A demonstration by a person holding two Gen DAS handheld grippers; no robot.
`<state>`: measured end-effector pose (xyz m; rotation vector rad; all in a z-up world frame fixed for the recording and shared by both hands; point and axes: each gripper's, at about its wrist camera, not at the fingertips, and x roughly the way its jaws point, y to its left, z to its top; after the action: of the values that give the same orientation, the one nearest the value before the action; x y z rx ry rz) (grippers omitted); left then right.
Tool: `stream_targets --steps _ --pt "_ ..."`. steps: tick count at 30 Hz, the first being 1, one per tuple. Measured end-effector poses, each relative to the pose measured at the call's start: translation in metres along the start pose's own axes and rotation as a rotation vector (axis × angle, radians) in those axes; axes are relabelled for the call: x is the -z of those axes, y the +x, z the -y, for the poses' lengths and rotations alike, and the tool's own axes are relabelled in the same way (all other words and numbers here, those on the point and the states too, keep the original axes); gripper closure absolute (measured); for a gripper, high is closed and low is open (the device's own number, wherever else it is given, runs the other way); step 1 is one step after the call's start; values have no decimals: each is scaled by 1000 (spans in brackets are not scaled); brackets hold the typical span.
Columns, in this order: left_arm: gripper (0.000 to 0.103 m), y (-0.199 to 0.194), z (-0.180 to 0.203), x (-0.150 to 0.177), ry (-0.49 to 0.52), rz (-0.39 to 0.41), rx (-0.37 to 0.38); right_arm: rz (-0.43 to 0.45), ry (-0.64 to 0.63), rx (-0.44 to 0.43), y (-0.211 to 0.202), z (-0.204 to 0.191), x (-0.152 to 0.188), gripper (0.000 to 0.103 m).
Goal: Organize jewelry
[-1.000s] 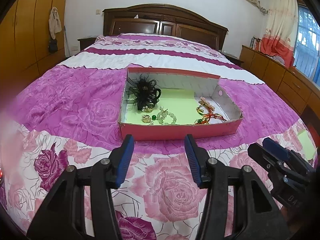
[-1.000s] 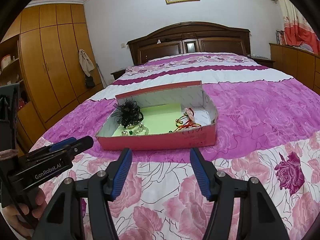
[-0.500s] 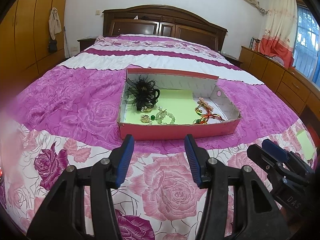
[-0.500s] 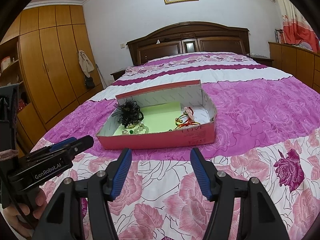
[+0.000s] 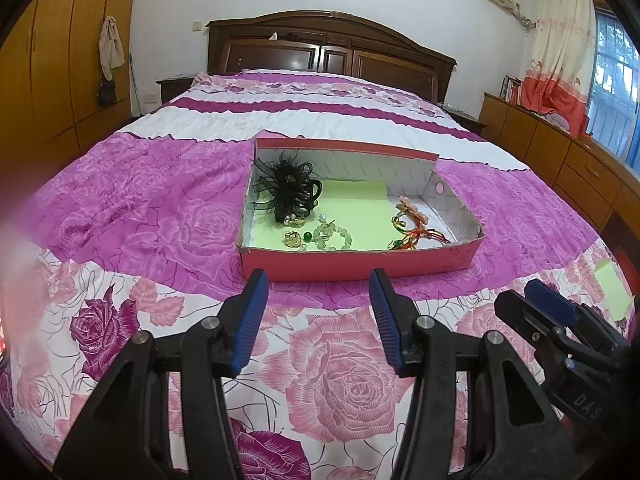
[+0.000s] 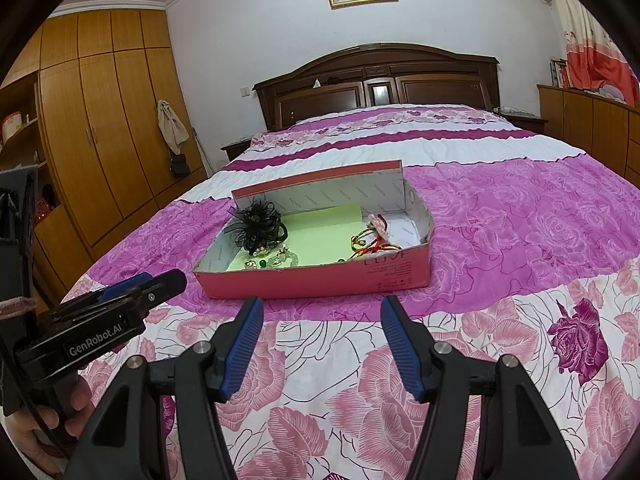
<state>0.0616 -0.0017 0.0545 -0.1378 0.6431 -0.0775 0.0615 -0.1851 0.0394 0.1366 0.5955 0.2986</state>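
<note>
A pink cardboard box (image 5: 360, 264) (image 6: 320, 280) lies on the bed, lined with green paper. Inside at the left is a black feathery hair piece (image 5: 286, 192) (image 6: 256, 226). In front of it lie a gold ornament (image 5: 292, 239), a green bead (image 5: 307, 236) and a pale bead bracelet (image 5: 334, 236) (image 6: 284, 258). Red and gold bangles (image 5: 414, 230) (image 6: 370, 244) with a pink flower piece (image 5: 412, 206) sit at the right. My left gripper (image 5: 318, 314) and right gripper (image 6: 322, 340) both hover open, short of the box's near wall, with nothing between their fingers.
The bed carries a pink and purple rose-print cover (image 5: 160, 208). A dark wooden headboard (image 5: 328, 52) stands at the far end. Wooden wardrobes (image 6: 100, 140) line the left wall and a low cabinet (image 5: 560, 160) the right. A hand (image 6: 44, 428) holds the left gripper's handle.
</note>
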Motion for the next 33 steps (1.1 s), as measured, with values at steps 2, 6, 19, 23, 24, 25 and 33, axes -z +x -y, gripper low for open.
stream_targets --steps 2,6,19,23,24,25,33 --pt "58 0 0 0 0 0 1 0 -1 1 0 0 0 39" --pt "58 0 -1 -1 0 1 0 0 0 0 0 0 0 39" --pt "58 -2 -3 -3 1 3 -3 -1 -2 0 0 0 0 39" --pt "58 -2 -3 -4 1 3 -3 0 0 0 0 0 0 39" --pt "58 -2 -4 -4 1 3 -3 0 0 0 0 0 0 39" --pt "58 -2 -3 -4 1 3 -3 0 0 1 0 0 0 39" --pt "59 -2 -3 -4 2 4 -5 -1 0 0 0 0 0 39"
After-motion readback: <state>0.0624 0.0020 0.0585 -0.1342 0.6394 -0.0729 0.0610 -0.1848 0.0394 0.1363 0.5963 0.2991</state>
